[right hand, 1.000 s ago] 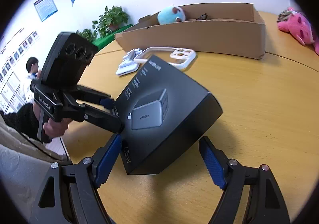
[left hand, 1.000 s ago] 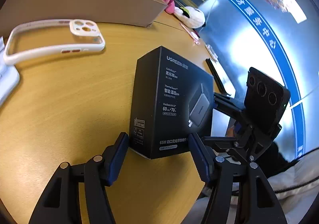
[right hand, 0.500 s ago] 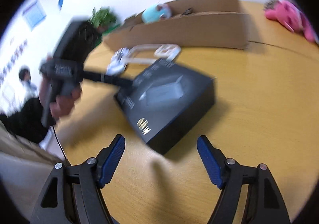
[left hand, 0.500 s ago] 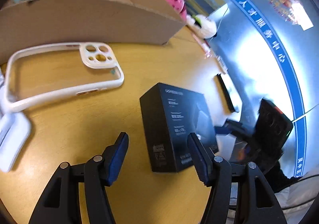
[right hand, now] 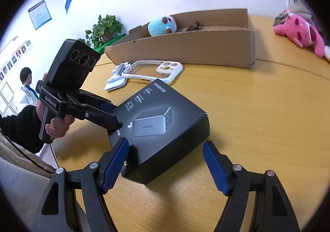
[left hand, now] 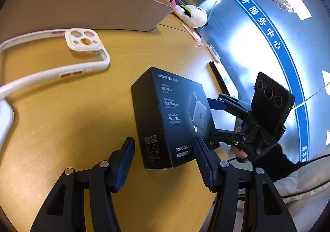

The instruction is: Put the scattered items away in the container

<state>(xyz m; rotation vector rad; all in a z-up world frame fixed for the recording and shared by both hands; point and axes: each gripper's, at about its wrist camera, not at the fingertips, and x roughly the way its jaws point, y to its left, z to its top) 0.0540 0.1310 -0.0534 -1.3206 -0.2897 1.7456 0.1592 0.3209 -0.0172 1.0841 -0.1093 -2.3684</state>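
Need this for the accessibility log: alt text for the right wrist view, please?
A black charger box lies on a wooden table between the closing jaws of the right gripper, while the left gripper reaches its far corner. Behind lie a white phone case and a cardboard box.

Bright, sharp daylight; glare washes the blue-lettered glass wall (left hand: 257, 50); soft shadows fall on the yellow wooden table (right hand: 257, 118); fisheye edges bend and darken.
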